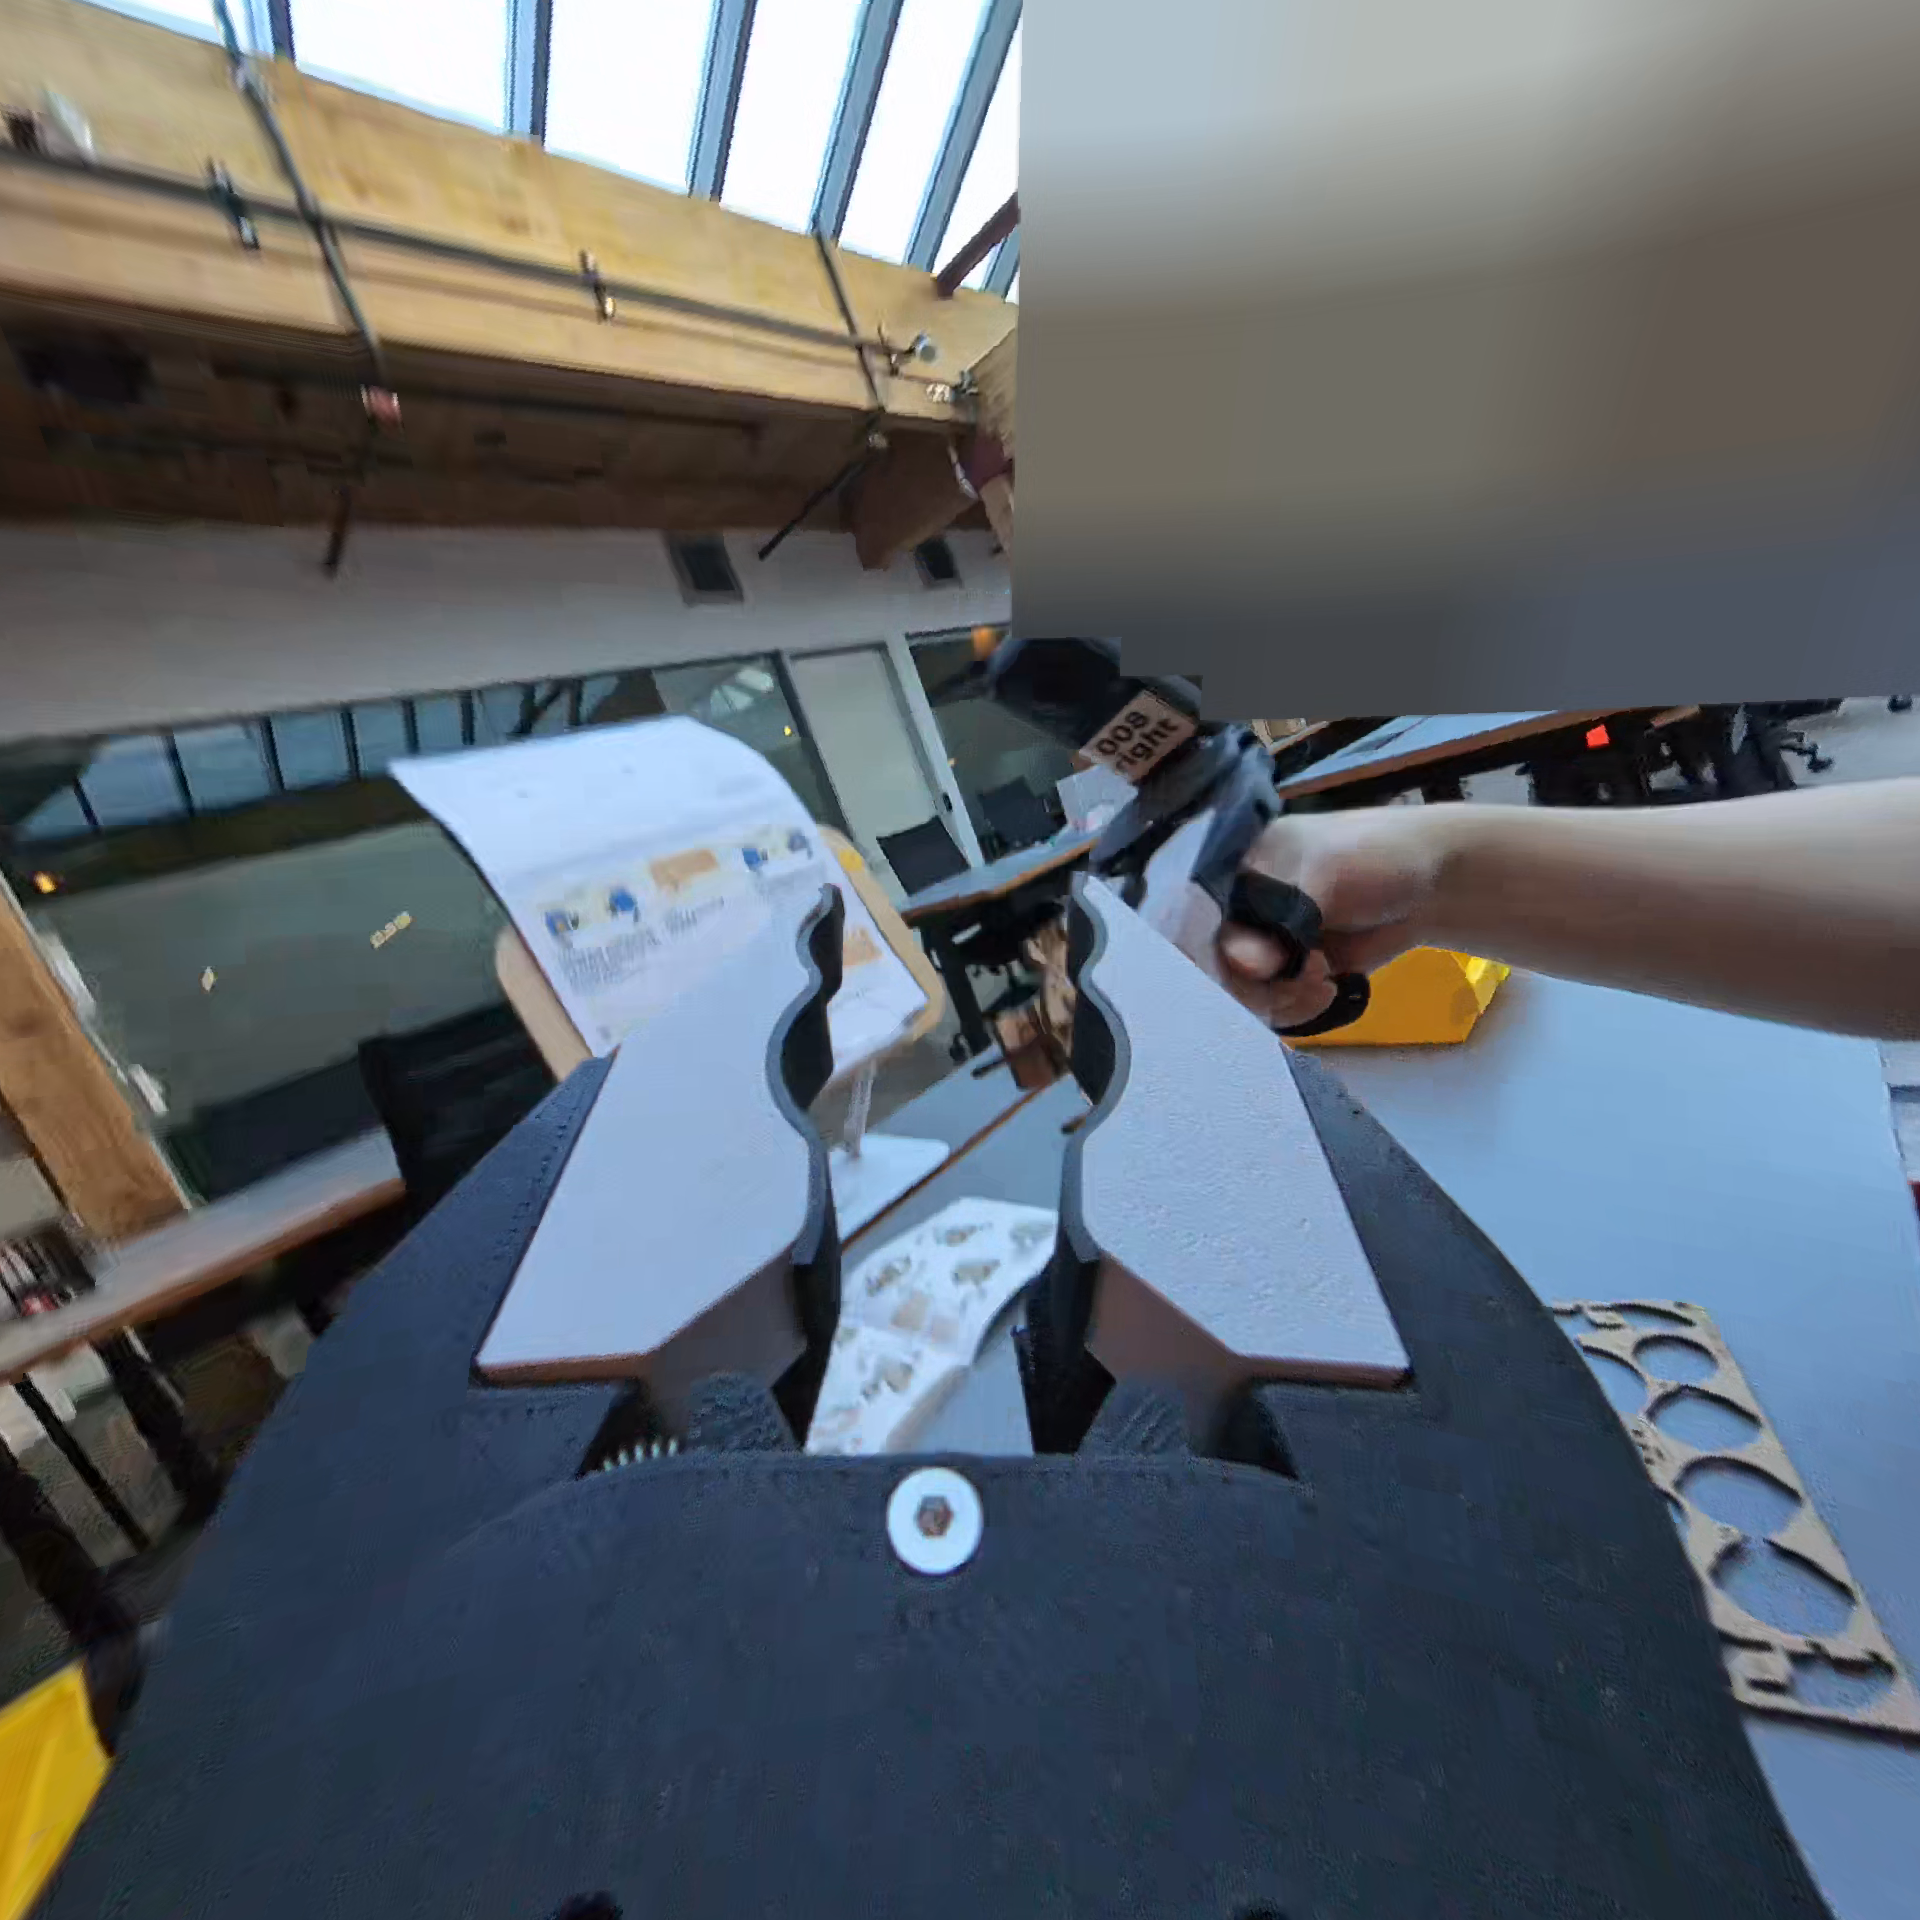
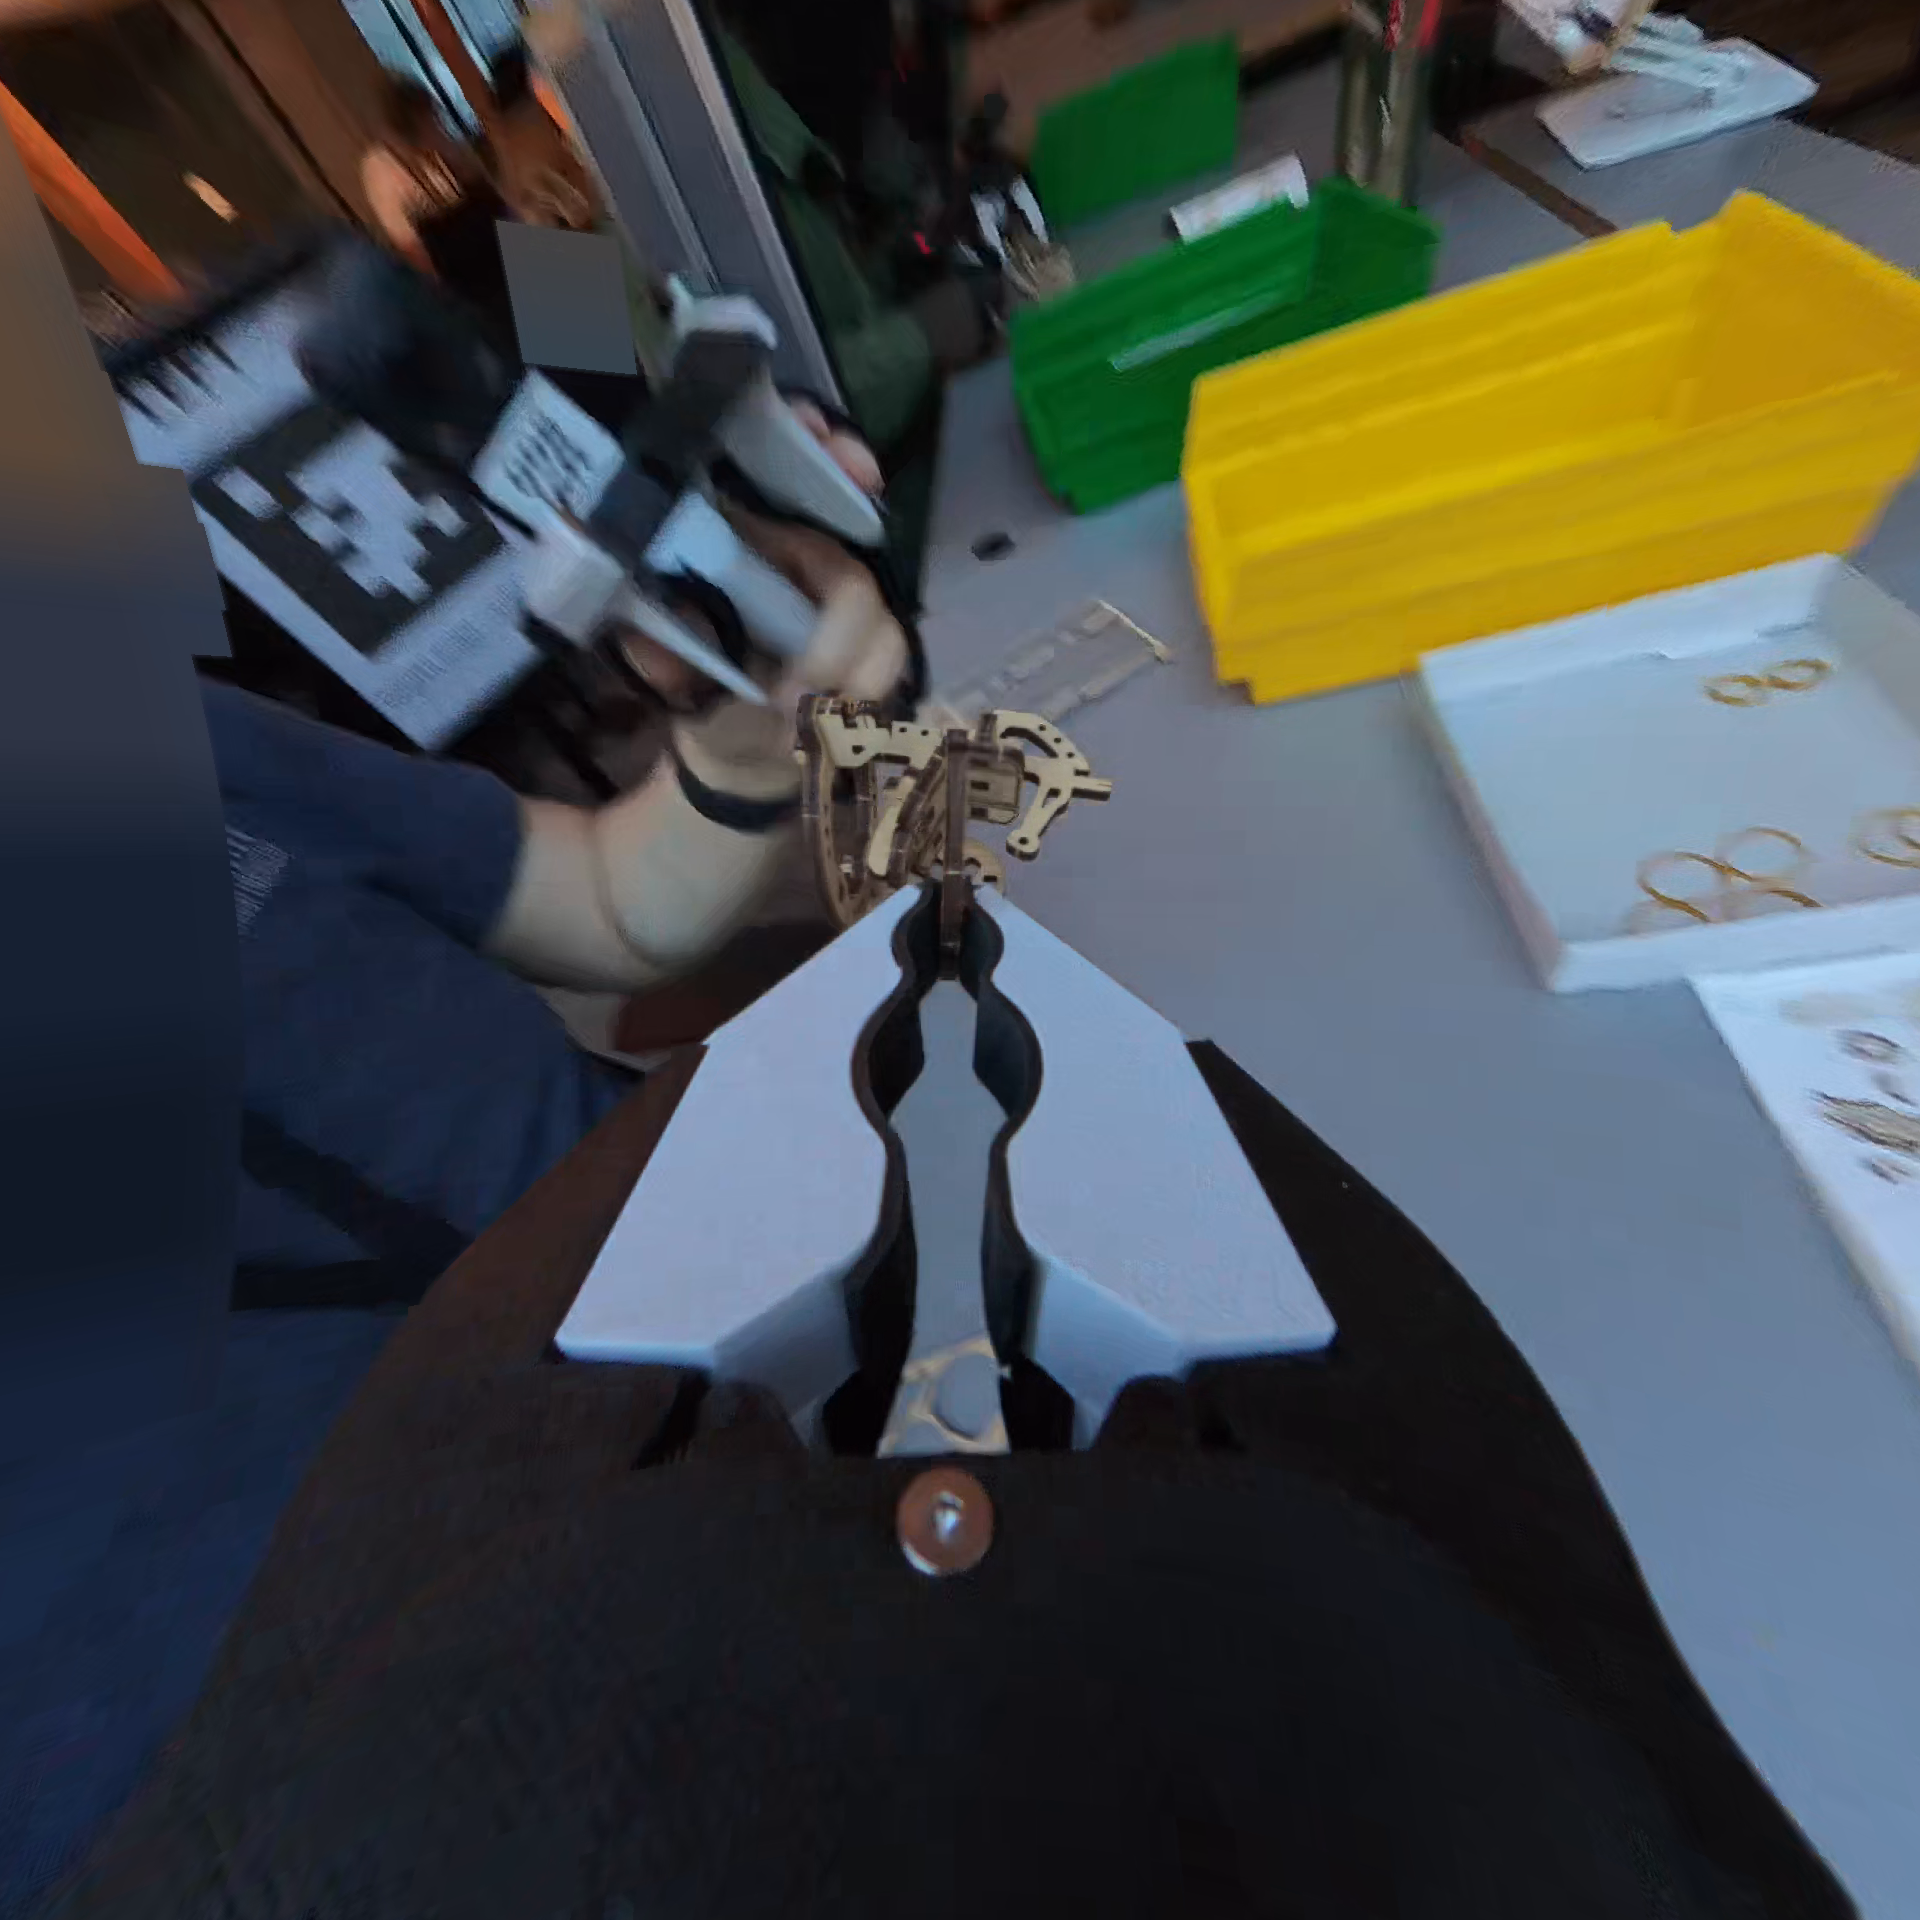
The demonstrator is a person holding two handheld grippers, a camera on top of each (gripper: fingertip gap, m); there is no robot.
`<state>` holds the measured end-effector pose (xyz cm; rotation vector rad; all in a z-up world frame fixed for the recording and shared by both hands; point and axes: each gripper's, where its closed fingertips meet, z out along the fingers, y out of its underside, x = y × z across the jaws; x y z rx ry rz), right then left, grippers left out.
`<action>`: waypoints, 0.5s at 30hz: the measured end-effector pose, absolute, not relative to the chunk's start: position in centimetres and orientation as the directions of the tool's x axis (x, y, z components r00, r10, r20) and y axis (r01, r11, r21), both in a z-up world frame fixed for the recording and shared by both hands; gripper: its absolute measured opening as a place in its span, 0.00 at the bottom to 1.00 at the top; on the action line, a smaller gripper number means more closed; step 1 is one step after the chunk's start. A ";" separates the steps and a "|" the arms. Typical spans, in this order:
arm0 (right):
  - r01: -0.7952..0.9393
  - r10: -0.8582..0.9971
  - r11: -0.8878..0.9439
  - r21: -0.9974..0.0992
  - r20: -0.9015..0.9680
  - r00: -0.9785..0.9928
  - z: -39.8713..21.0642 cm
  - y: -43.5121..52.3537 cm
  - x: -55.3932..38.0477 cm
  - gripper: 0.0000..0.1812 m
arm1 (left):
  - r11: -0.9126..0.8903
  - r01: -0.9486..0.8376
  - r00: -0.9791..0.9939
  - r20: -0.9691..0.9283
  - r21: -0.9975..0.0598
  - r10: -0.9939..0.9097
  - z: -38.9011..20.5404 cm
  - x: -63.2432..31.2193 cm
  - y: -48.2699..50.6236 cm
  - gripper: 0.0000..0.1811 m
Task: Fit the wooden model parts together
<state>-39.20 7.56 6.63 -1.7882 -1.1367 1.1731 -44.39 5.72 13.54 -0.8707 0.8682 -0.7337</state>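
In the right wrist view my right gripper [image 2: 948, 906] is shut on a partly built wooden model [image 2: 935, 800] of pale laser-cut parts. It pinches a thin upright plate of the model at the fingertips and holds it above the grey table [image 2: 1299, 1039]. My left gripper [image 1: 956, 914] is open and empty, raised and pointing out across the room. It also shows blurred in the right wrist view [image 2: 821, 613], just left of and above the model, apart from it. The right gripper [image 1: 1153, 873] shows in the left wrist view, held by a hand [image 1: 1330, 914].
A yellow bin [image 2: 1558, 436] and a green bin [image 2: 1195, 343] stand at the back. A white tray [image 2: 1507, 810] holds brass-coloured rings. A punched-out wooden sheet [image 1: 1745, 1507], an instruction booklet [image 1: 935, 1309] and a sheet on a stand [image 1: 665, 862] are on the table. About 9 cm separates my left fingertips from my right.
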 end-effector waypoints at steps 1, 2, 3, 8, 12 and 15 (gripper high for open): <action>0.358 0.936 -0.333 -0.872 -0.259 0.240 3.6 8.7 -39.0 0.01 | 0.394 0.195 0.456 -0.273 -0.898 -0.847 12.2 -44.9 6.8 0.23; 0.424 0.940 -0.315 -0.849 -0.218 0.262 0.3 9.8 -38.9 0.01 | 0.343 0.201 0.461 -0.221 -0.918 -0.859 10.9 -45.3 7.8 0.23; 0.473 0.941 -0.312 -0.824 -0.198 0.276 -2.7 10.6 -38.8 0.00 | 0.307 0.201 0.468 -0.184 -0.930 -0.864 9.7 -45.6 8.6 0.23; 0.540 0.924 -0.371 -0.756 -0.243 0.294 -12.0 12.8 -39.5 0.01 | 0.253 0.103 0.514 -0.166 -0.962 -0.842 5.0 -45.7 10.5 0.22; 0.588 0.946 -0.301 -0.751 -0.157 0.284 -14.4 13.8 -39.6 0.00 | 0.241 0.082 0.506 -0.168 -0.967 -0.846 3.8 -45.2 10.9 0.22; 0.601 0.957 -0.260 -0.756 -0.119 0.264 -14.8 14.0 -39.7 0.02 | 0.225 0.086 0.497 -0.154 -0.970 -0.854 3.1 -45.0 11.3 0.22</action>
